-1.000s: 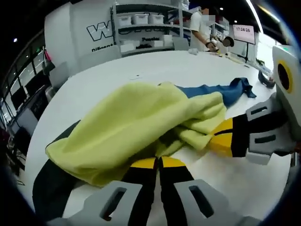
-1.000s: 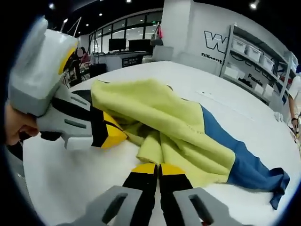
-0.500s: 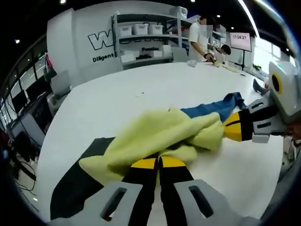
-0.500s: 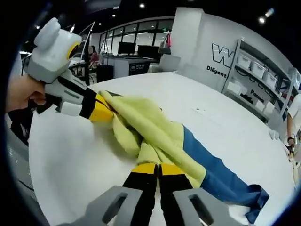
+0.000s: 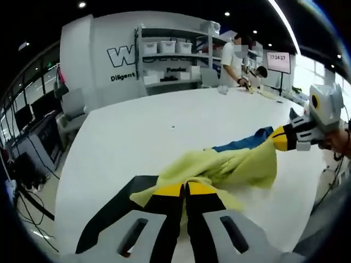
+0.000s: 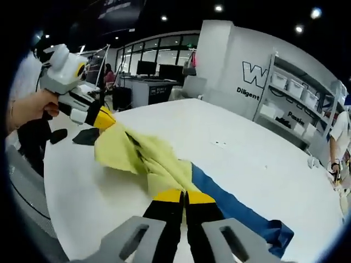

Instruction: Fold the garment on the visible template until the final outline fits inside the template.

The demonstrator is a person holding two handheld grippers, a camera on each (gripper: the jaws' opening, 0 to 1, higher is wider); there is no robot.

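A yellow-green garment point(image 5: 225, 164) with a blue part point(image 5: 241, 143) hangs stretched between both grippers above the white table point(image 5: 159, 123). My left gripper point(image 5: 185, 189) is shut on one yellow edge of it. My right gripper point(image 5: 277, 139) comes in from the right, shut on another yellow edge. In the right gripper view, my right gripper point(image 6: 185, 195) clamps the garment point(image 6: 137, 156) where yellow meets blue point(image 6: 230, 205); the blue end trails on the table. The left gripper point(image 6: 105, 119) holds the far yellow corner. The black template point(image 5: 109, 211) lies on the table under the left gripper.
Shelves with white bins point(image 5: 164, 52) stand behind the table, and a person point(image 5: 233, 49) works at the far side beside a monitor point(image 5: 278, 55). A small dark object point(image 6: 57, 135) lies near the table's edge by the template point(image 6: 88, 136).
Both grippers have risen and drawn apart. The garment, earlier heaped on the table between them, is now lifted and pulled out into a strip, uncovering more of the black template.
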